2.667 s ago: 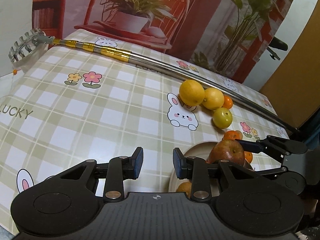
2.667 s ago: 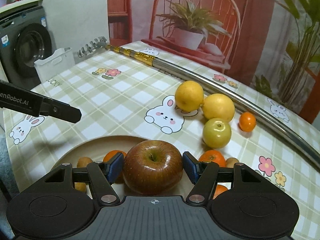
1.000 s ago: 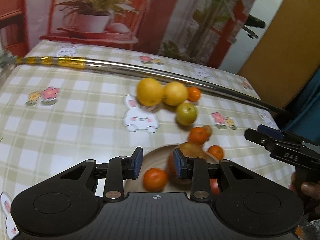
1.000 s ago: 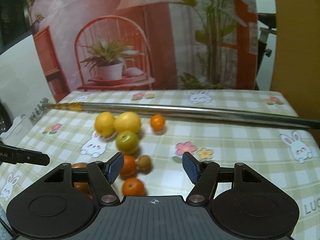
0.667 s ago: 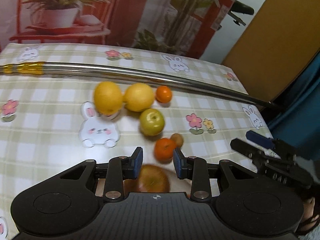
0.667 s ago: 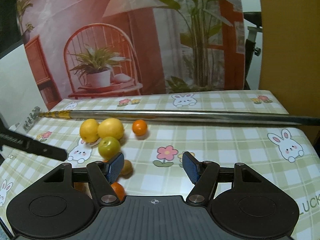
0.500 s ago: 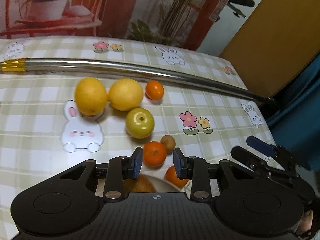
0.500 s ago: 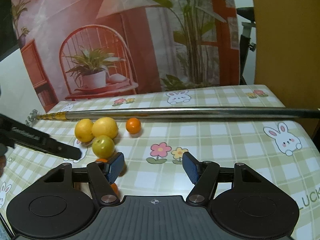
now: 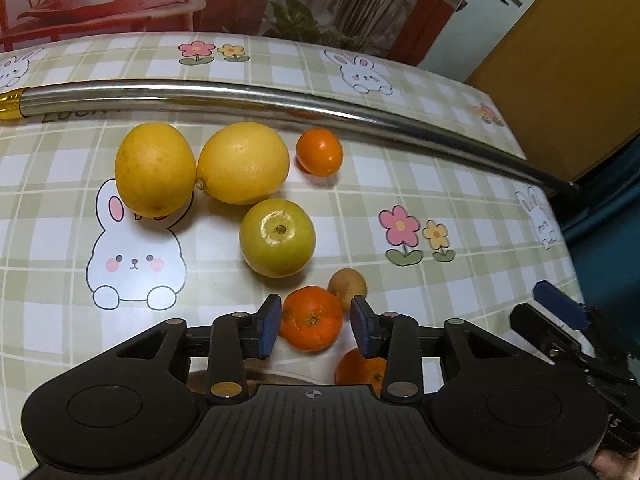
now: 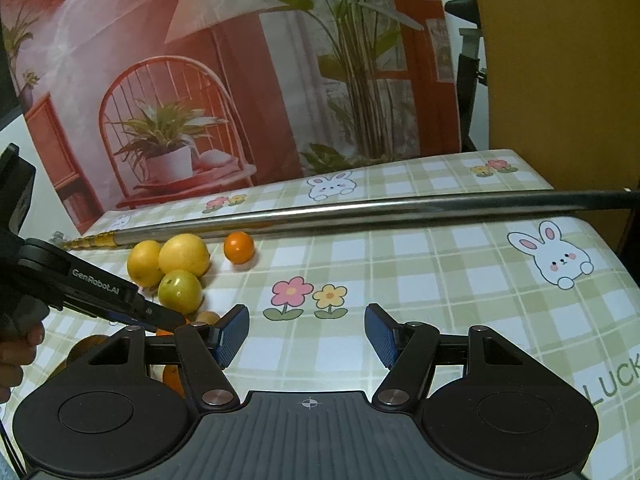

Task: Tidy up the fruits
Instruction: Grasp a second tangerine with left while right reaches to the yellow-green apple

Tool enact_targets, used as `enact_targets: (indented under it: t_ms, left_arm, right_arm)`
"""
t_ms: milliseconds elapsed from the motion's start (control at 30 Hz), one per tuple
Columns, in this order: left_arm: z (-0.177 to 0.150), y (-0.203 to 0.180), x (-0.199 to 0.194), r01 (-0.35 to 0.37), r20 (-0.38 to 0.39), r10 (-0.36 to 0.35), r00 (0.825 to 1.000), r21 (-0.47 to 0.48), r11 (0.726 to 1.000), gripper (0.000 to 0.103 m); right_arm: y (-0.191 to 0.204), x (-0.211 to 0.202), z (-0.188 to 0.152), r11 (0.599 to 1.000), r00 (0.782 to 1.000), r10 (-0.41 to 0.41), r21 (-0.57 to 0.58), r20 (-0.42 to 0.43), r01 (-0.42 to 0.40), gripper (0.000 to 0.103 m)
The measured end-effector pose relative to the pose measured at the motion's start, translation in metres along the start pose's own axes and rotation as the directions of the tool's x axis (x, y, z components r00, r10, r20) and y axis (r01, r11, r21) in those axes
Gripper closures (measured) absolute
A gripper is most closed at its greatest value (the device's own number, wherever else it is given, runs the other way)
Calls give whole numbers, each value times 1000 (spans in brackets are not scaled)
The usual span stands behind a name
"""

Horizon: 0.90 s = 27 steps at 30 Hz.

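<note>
A mandarin [image 9: 311, 317] lies on the tablecloth just past the plate rim [image 9: 280, 376]. My left gripper [image 9: 315, 330] is open and straddles it, one blue pad on each side, with a small gap on the right. A second mandarin [image 9: 362, 370] sits on the plate under the right finger. Beyond are a brown kiwi-like fruit [image 9: 347, 284], a green apple [image 9: 277, 237], two yellow citrus [image 9: 155, 168] [image 9: 243, 162] and a small orange [image 9: 319, 152]. My right gripper [image 10: 306, 334] is open and holds nothing, above bare cloth to the right of the fruit cluster [image 10: 180, 291].
A long steel pole [image 9: 280, 96] lies across the table behind the fruit. The table's right edge [image 10: 616, 256] is close to the right gripper. A hand [image 10: 20, 344] holds the left gripper [image 10: 100, 288] at the left of the right wrist view. Backdrop behind the table.
The right gripper let go of the red apple on the plate and drew back to the right. The left gripper swung right and forward until its fingers straddled the mandarin.
</note>
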<state>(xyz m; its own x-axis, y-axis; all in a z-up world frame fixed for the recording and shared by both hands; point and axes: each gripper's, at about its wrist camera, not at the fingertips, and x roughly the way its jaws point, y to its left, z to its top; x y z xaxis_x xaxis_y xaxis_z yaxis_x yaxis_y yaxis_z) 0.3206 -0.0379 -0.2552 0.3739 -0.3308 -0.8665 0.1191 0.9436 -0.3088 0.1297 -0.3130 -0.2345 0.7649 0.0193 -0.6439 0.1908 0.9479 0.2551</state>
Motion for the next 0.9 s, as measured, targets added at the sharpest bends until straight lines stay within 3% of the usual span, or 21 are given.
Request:
enact_targets:
  t_ms: [433, 900]
  left_arm:
    - [-3, -2, 10, -18, -10, 18, 1000, 38, 999, 64]
    - [-22, 8, -60, 25, 145, -31, 989, 43, 999, 65]
  right_arm:
    - [0, 2, -2, 1000, 1000, 2, 5, -11, -2, 42]
    - [14, 3, 2, 999, 1000, 16, -29, -22, -16, 42]
